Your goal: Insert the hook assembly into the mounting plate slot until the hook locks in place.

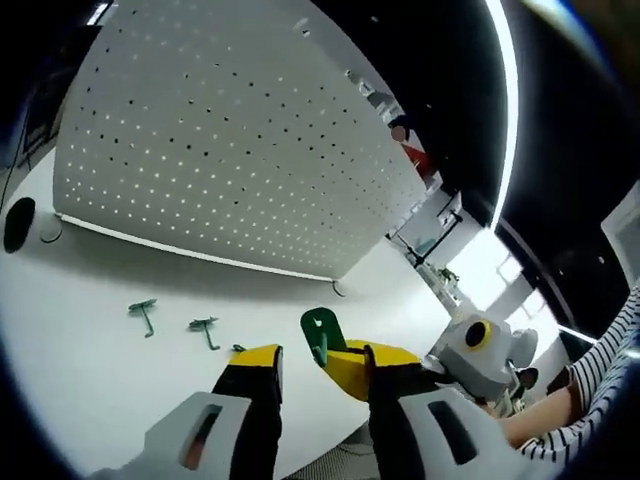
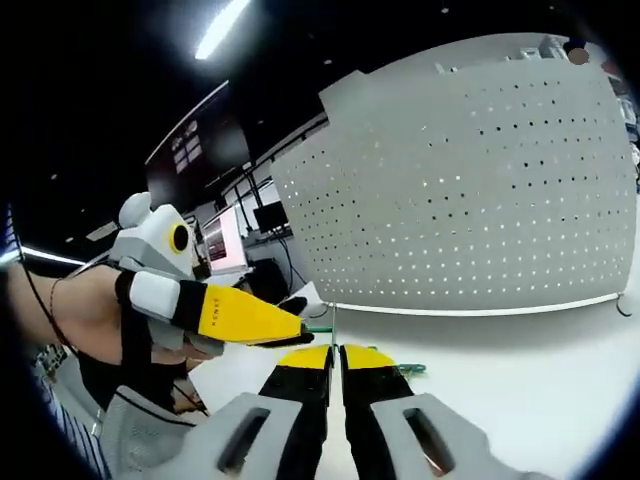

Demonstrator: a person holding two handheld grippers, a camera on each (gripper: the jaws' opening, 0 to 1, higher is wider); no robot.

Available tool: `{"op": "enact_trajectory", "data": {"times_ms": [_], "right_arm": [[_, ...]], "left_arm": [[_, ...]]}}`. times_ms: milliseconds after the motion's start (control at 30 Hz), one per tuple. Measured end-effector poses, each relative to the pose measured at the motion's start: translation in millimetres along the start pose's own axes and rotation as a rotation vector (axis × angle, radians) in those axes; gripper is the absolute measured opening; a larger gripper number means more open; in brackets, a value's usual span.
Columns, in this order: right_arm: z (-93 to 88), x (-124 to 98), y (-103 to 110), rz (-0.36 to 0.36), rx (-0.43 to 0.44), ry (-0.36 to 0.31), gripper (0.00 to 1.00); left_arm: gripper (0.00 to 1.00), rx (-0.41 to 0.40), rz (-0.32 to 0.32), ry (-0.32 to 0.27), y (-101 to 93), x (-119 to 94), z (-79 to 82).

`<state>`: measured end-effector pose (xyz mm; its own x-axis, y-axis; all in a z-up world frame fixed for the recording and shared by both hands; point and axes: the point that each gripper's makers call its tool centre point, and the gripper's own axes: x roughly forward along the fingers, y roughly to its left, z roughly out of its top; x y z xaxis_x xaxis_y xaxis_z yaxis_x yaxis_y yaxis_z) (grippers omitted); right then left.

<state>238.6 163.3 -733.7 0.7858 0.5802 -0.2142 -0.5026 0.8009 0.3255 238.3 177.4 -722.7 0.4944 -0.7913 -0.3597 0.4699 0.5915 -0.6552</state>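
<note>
white tabletop [image 1: 90, 340], glossy, with a large white pegboard panel [image 1: 230, 140] standing upright on it; dim room behind, ceiling light strips, monitors and desk clutter far off.

left gripper view: left gripper [image 1: 322, 362] jaws rise from the bottom, yellow tips well apart, nothing between them. just past the tips a green hook piece [image 1: 322, 335] stands up, pinched at its base by the yellow tip of the right gripper [image 1: 352, 368], which comes in from the right. a striped sleeve [image 1: 600, 380] shows behind it at the right edge. two more small green hooks [image 1: 145, 313] [image 1: 205, 328] lie flat on the table in front of the panel, well apart from the grippers. a dark round object [image 1: 18, 222] sits at the far left of the table.

right gripper view: right gripper's jaws pressed together with barely a slit. a thin green piece [image 2: 410, 369] pokes out beside the tips; probably the hook, but too small to tell for certain. the left gripper [image 2: 285, 333] crosses from the left, held by a bare hand [image 2: 85, 315], its yellow jaw tip just beside the right one's. the pegboard panel fills the background, its lower edge meeting the table.
</note>
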Motion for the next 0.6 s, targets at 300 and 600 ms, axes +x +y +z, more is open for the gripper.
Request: {"op": "enact_trajectory", "data": {"times_ms": [300,600], "right_arm": [[1.1,-2.2,-3.3,-0.017,-0.007,-0.008,0.01],[6.5,-2.9,-5.6,-0.028,-0.006,-0.028,0.01]], "left_arm": [[0.19,-0.096,-0.021,-0.022,-1.9,5.9,2.2],[0.14,-0.148,-0.03,-0.036,-5.5,12.4,7.0]]}}
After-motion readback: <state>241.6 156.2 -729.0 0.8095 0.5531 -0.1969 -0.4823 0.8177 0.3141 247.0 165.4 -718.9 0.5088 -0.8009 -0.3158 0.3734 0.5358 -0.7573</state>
